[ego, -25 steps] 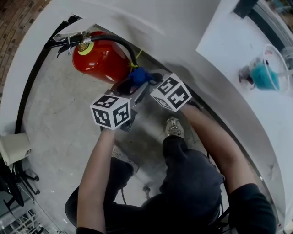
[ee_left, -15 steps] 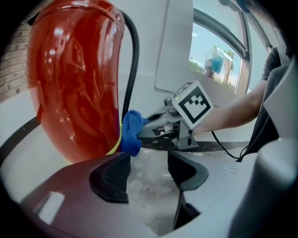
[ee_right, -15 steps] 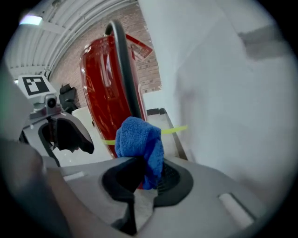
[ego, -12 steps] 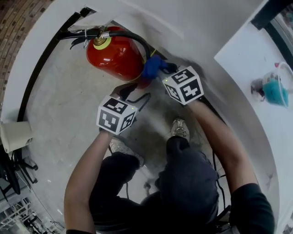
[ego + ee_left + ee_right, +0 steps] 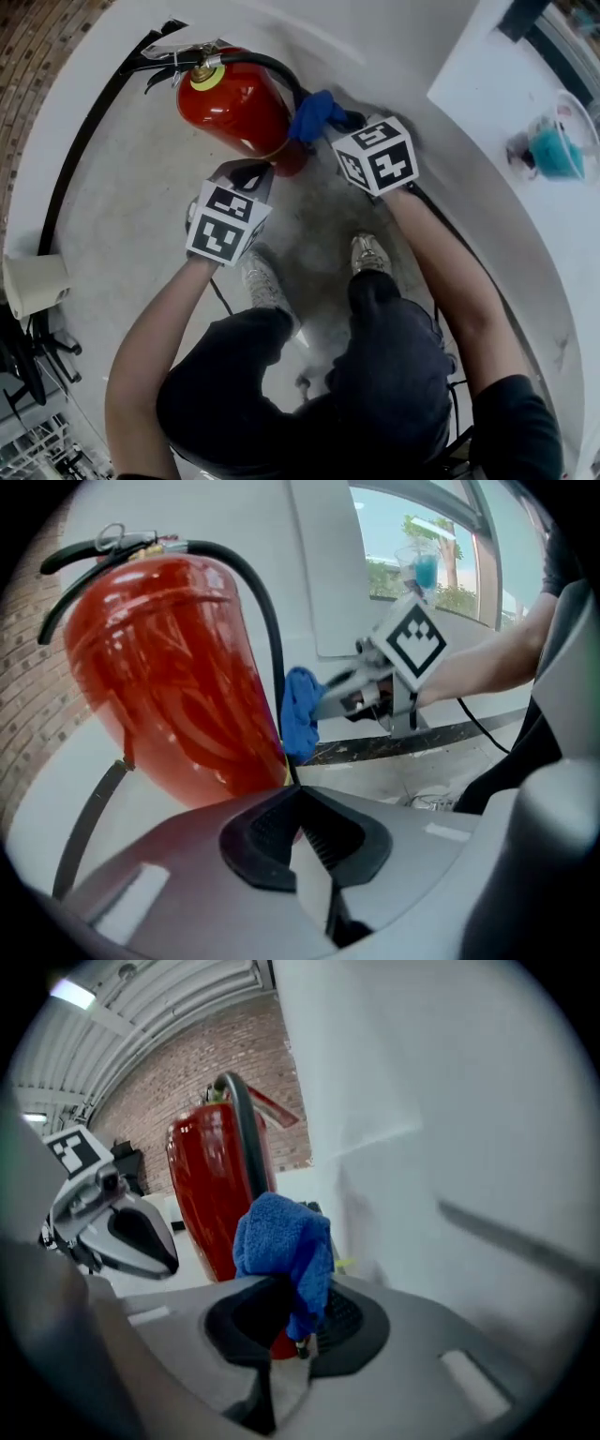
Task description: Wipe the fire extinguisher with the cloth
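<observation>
Both claws have drawn apart since a second ago, when they met low in front of the cylinder with the blue cloth between them. The right claw (image 5: 336, 122) has carried the cloth (image 5: 314, 112) up along the side of the fire extinguisher (image 5: 239, 108), and the left claw (image 5: 246, 174) has swung off to the near side of the red body. In the left gripper view the left claw (image 5: 300, 803) has its dark pads closed together with nothing between them, its tips just in front of the extinguisher's lower curve (image 5: 169, 686). In the right gripper view the right claw (image 5: 286, 1309) is clamped on the cloth (image 5: 281, 1241), which bunches up above the pads in a thick fold. The cloth sits right against the black hose (image 5: 265, 621) that arches down from the valve at the top. Whether it also presses on the red shell I cannot tell. The extinguisher stands upright on the grey concrete floor (image 5: 122, 234), close to the white curved wall (image 5: 394, 47), with its black lever handle (image 5: 155, 67) pointing away from the cloth. The person crouches over it, dark trousers (image 5: 394, 375) and one pale shoe (image 5: 368, 253) showing below the two marker cubes.
</observation>
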A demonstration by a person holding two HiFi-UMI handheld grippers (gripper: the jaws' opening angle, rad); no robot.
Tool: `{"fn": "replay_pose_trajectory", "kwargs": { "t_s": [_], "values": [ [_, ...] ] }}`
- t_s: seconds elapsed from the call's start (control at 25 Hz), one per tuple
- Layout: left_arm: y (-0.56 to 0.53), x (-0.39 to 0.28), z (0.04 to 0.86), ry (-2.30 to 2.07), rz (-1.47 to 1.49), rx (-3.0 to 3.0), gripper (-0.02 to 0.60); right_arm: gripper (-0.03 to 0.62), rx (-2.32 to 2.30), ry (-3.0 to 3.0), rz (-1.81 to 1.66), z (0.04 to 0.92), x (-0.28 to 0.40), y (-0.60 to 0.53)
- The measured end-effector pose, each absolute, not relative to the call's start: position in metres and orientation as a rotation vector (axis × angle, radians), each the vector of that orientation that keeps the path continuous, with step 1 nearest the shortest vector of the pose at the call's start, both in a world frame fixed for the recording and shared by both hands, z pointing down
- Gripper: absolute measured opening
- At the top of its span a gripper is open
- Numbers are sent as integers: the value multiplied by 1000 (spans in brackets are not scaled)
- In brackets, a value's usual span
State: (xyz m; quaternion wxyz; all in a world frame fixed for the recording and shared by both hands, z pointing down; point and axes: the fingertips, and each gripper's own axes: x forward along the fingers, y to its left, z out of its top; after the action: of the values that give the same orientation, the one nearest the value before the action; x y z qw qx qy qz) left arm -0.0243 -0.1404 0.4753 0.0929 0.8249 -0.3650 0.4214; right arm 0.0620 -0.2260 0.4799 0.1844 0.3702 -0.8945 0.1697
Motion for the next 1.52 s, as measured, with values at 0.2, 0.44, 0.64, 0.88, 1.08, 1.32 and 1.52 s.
{"fn": "replay_pose_trajectory", "kwargs": {
  "t_s": [0.2,0.44,0.64,0.88,1.08,1.32,1.52],
  "values": [
    [-147,-37,455,-1105,1218,2444,0,44,969,-2393,546,550,54,-229],
    [-154,-44,471,-1111,1334,2432,0,45,885,-2266,599,617,51,-231],
    [-155,-36,485,-1077,1307,2402,-2,45,829,-2182,657,656,49,-231],
    [-157,-31,487,-1089,1308,2373,-1,45,838,-2138,685,660,53,-232],
    [-153,-35,485,-1111,1358,2324,0,45,885,-2283,675,602,47,-229],
    [-144,-36,466,-1160,1356,2307,0,44,915,-2383,591,528,54,-217],
    [-139,-25,440,-1168,1325,2345,0,46,957,-2474,511,465,62,-213]
  ]
}}
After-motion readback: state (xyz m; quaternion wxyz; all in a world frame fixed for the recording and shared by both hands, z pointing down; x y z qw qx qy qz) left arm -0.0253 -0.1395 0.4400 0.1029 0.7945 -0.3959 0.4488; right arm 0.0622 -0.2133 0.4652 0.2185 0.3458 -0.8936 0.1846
